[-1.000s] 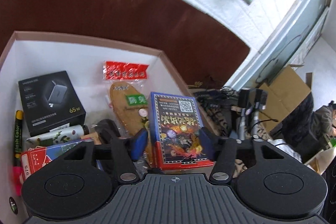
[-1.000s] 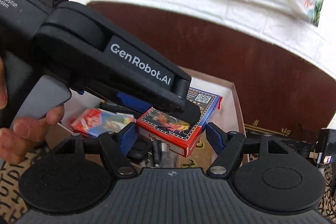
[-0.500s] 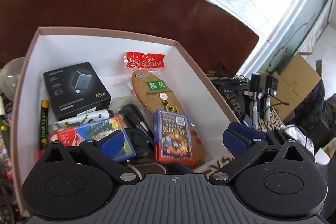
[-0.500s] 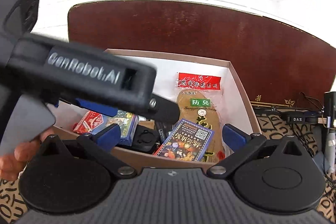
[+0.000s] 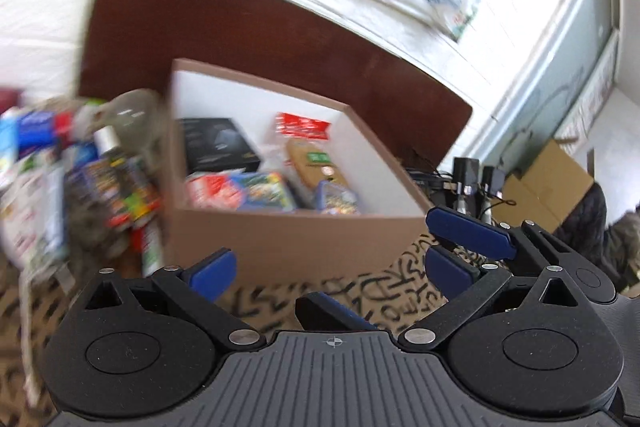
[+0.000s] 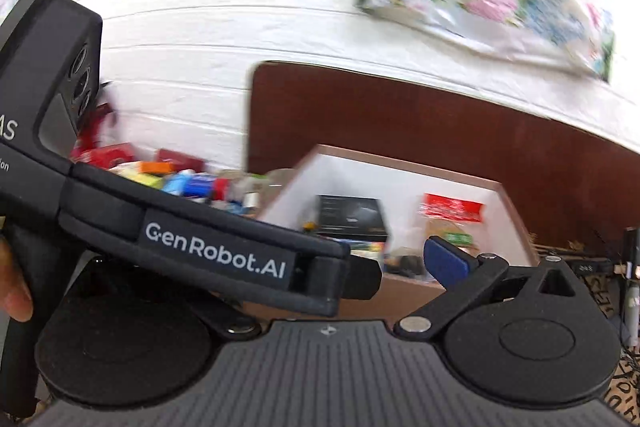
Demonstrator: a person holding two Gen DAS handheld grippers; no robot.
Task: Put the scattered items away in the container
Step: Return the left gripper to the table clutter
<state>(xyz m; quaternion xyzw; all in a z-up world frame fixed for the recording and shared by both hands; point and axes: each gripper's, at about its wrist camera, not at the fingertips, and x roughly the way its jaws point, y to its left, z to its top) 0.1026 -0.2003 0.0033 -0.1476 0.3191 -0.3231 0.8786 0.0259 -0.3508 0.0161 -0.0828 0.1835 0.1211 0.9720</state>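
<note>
The brown cardboard box [image 5: 296, 239] with white inner walls stands ahead of both grippers on a patterned cloth. Inside lie a black charger box [image 5: 218, 143], a red-topped packet [image 5: 304, 125] with an insole, a red and blue card pack [image 5: 240, 187] and a blue-bordered card pack [image 5: 336, 197]. My left gripper [image 5: 332, 271] is open and empty, short of the box's near wall. My right gripper's fingertips [image 5: 468, 233] show beside it on the right. In the right wrist view my right gripper [image 6: 328, 263] is open and empty; the left gripper's body hides its left finger. The box [image 6: 400, 163] lies beyond.
A blurred heap of scattered packets and tubes [image 5: 100, 187] lies left of the box, also seen as scattered packets [image 6: 180, 179] against the white wall. A dark wooden board [image 5: 240, 35] stands behind the box. Cables and stands [image 5: 468, 179] sit to the right.
The blue-bordered card pack, held between both grippers a second ago, now lies in the box. Both grippers opened wide and drew back from the box; the views swung left.
</note>
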